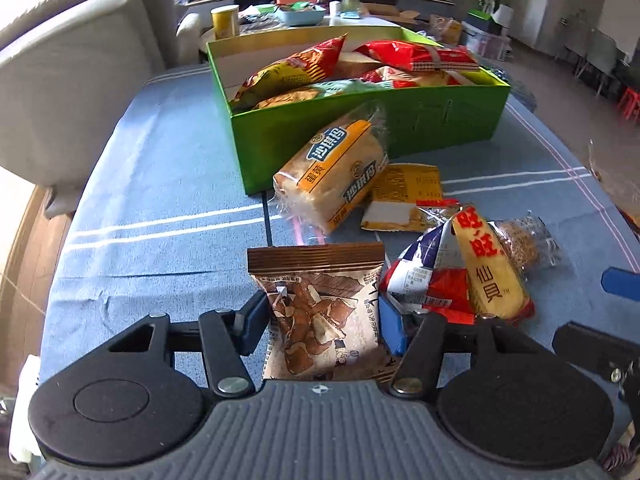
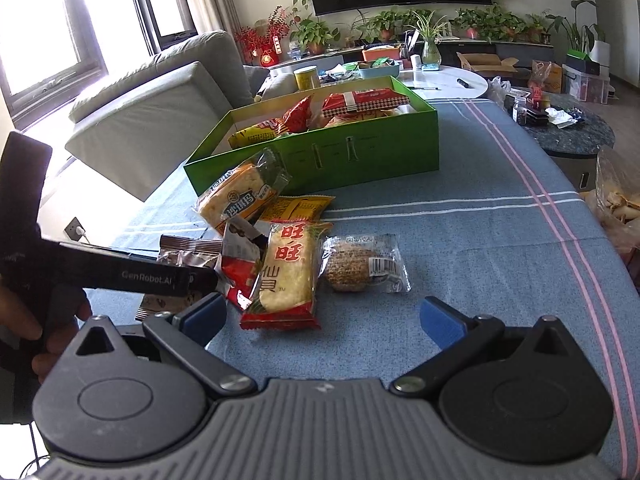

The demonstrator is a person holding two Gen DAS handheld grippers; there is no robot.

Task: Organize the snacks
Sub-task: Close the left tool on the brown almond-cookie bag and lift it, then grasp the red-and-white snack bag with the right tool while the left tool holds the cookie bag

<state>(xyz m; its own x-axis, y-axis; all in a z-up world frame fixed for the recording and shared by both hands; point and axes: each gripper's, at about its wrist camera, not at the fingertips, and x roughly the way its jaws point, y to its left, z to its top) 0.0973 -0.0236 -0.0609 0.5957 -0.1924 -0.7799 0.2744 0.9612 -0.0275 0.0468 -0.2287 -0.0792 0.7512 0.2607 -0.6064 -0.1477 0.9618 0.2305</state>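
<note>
The green box [image 1: 404, 128] sits open on the blue tablecloth [image 1: 152, 184], holding red and yellow snack bags [image 1: 288, 72] piled toward its far end. Just in front of the box a bread packet [image 1: 332, 172] leans on its near wall. Nearer than that, the left gripper [image 1: 320, 320] is clamped on a brown snack pouch [image 1: 316, 304] (upright between the blue pads). The right gripper [image 2: 320, 316] is spread wide, holding nothing, with the yellow rice-cracker pack [image 2: 286, 272] just beyond its fingers.
</note>
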